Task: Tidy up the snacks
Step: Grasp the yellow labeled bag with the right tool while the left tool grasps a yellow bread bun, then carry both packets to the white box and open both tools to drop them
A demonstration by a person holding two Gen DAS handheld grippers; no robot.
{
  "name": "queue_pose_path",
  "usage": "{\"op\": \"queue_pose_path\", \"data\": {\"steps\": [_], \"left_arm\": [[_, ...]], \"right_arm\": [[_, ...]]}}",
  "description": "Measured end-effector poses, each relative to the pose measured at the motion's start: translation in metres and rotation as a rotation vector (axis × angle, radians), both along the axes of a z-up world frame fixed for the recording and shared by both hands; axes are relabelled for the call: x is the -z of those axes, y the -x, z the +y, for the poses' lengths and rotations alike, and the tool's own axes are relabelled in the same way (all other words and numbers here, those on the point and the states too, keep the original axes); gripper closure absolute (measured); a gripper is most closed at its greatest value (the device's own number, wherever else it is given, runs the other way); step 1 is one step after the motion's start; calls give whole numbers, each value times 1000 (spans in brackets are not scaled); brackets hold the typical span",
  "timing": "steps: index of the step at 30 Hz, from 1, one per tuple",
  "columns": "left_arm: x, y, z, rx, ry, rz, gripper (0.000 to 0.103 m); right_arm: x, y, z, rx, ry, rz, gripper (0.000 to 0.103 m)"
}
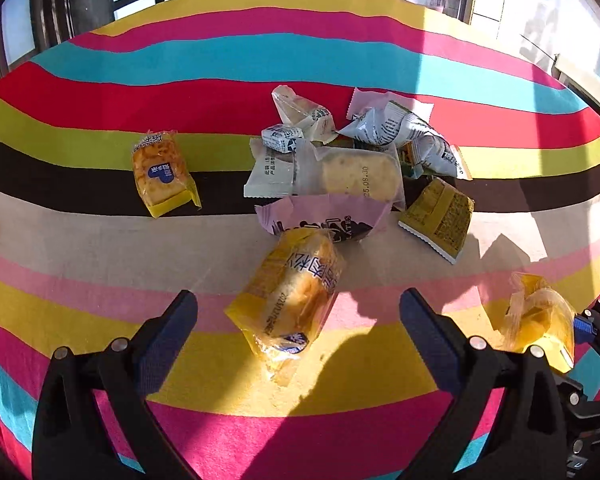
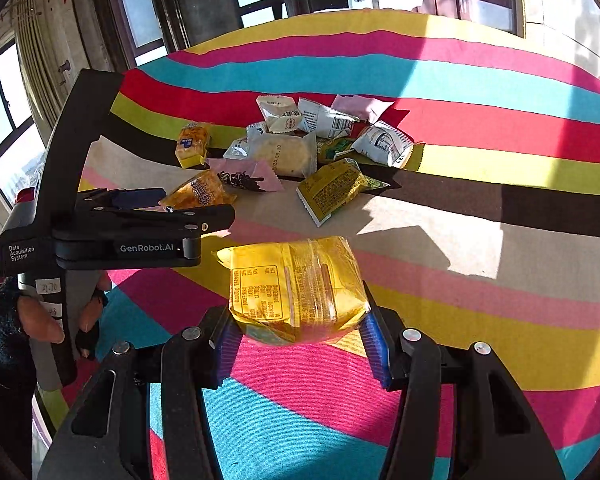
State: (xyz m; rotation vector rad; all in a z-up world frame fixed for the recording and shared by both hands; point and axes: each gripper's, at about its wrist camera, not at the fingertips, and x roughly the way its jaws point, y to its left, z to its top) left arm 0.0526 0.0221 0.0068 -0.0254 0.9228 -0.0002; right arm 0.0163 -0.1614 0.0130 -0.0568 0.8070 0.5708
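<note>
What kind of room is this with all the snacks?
Probably a room in a home or flat, though I can't be sure. A table wears a bright striped tablecloth, wrapped snacks sit in a pile, and big sunny windows line the wall, one showing rooftops far below.

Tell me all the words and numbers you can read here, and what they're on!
"GenRobot.AI": on the left gripper, side of its black body.
"Data Acquisition System": same gripper, white print near the handle.
"25.08.30": on the clear cake wrapper.
"LATES": on the pink wrapper, the rest hidden.
Print on the yellow packet and handle stickers: too small to read.
</note>
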Motion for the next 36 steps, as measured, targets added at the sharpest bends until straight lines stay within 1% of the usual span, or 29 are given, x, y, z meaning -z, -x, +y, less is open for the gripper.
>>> {"op": "queue_pose_path", "data": {"steps": [1, 3, 4, 5, 6, 7, 10, 13, 16, 23, 29, 32, 36], "left_arm": [[2, -4, 1, 21, 16, 18, 3], [6, -8, 0, 73, 24, 47, 20], [6, -6, -2, 80, -10, 39, 33], [6, -1, -5, 102, -33, 26, 53], [5, 5, -6, 123, -33, 16, 60], [5, 11, -6, 134, -16, 3, 64], [5, 28, -4, 114, -3, -38, 64], [-1, 41, 5, 88, 74, -75, 64], [-2, 48, 8, 78, 106, -82, 64], [-10, 75, 1, 54, 132, -132, 64], [-16, 101, 10, -4, 130, -186, 64], [-19, 116, 13, -13, 133, -209, 64], [-21, 135, 18, -14, 109, -223, 64]], "right_arm": [[1, -4, 0, -3, -3, 1, 51], [1, -6, -1, 1, -6, 4, 51], [1, -7, -1, 1, -10, 6, 51], [1, -7, -1, 0, -14, 9, 51], [2, -8, -2, 1, -17, 11, 51], [2, -8, -2, 2, -20, 11, 51], [1, -7, -3, 0, -24, 8, 51], [1, -8, -4, -1, -28, 7, 51], [0, -8, -5, -1, -31, 7, 51], [-1, -9, -6, -11, -42, 9, 51], [-1, -9, -6, -13, -44, 9, 51], [-1, -10, -5, -17, -34, 13, 51], [-3, -8, -6, -9, -46, 27, 51]]}}
